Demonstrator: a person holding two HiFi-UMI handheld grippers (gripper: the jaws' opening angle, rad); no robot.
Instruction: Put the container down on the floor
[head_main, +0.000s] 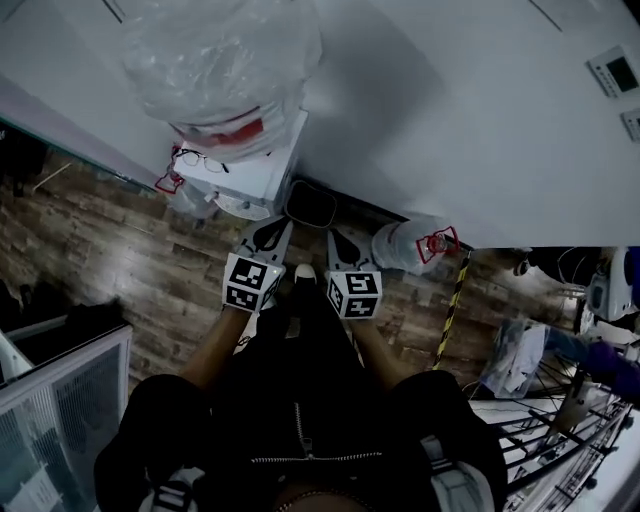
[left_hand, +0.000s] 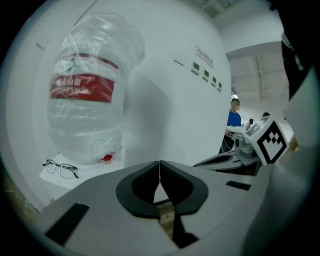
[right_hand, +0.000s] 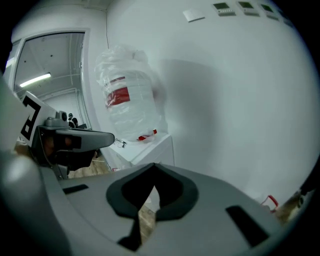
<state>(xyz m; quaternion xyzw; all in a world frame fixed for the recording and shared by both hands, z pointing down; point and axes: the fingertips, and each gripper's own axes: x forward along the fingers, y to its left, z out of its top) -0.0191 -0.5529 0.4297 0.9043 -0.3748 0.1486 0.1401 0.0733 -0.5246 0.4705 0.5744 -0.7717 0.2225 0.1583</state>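
The large clear water jug wrapped in loose plastic film (head_main: 225, 60), which I take to be the container, stands on end on a white boxy stand (head_main: 262, 172) against the wall, not yet on the brown wood-plank floor (head_main: 120, 260). It lies ahead of both tools and to their left, its long axis vertical. The left hand-held gripper (head_main: 268, 235) is the nearer one. It is clenched on nothing, and so is the right hand-held gripper (head_main: 345, 245).

A second pale jug with a red handle (head_main: 405, 245) lies on the floor just right of the right hand-held gripper; it could be the container instead.

The jug's red band label (left_hand: 82, 89) carries white characters too blurred to read, as are the small wall signs (left_hand: 205, 65). Black-framed spectacles (left_hand: 61, 169) lie on the stand beside the jug.
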